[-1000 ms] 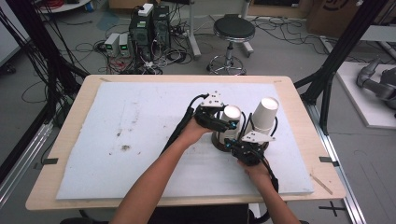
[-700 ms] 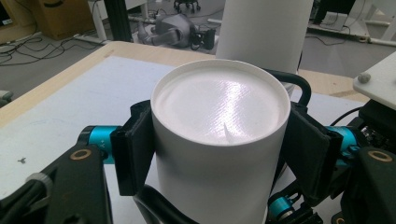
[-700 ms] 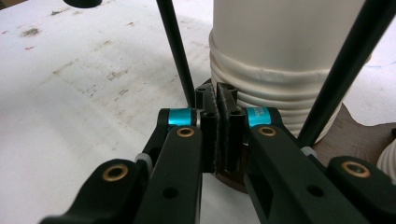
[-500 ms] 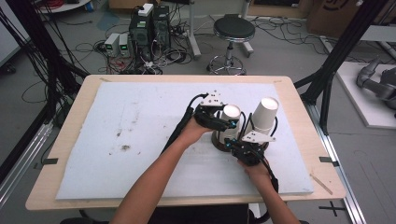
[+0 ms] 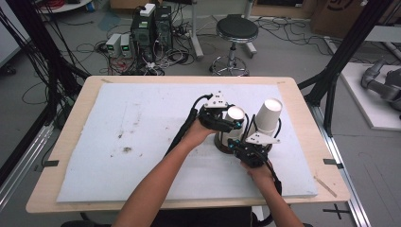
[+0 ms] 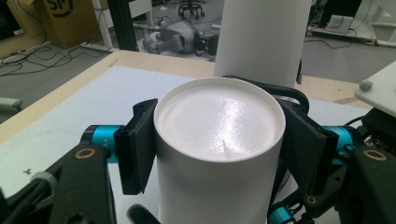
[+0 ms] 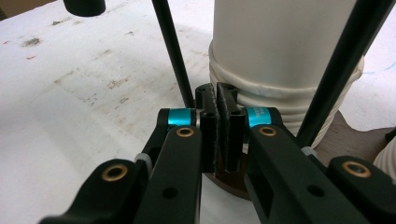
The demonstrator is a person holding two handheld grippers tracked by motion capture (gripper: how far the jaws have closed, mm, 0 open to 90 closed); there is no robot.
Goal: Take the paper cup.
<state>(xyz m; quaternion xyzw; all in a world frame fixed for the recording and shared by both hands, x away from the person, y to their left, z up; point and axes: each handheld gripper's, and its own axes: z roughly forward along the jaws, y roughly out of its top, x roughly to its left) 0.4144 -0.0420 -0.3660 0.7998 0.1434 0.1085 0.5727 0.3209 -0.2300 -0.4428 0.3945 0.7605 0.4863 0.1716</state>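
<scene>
My left gripper [image 5: 230,124] has just been closing its fingers [image 6: 136,144] onto the white cylinder [image 6: 219,140]; my right gripper [image 7: 219,121] pinches the brown base plate [image 7: 348,135], at 3 o'clock from desk [image 5: 85,109] centre

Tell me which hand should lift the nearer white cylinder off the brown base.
Left. The left gripper has just been closing on the white cylinder, pads against its sides. The right gripper is shut, low at the brown base.
</scene>
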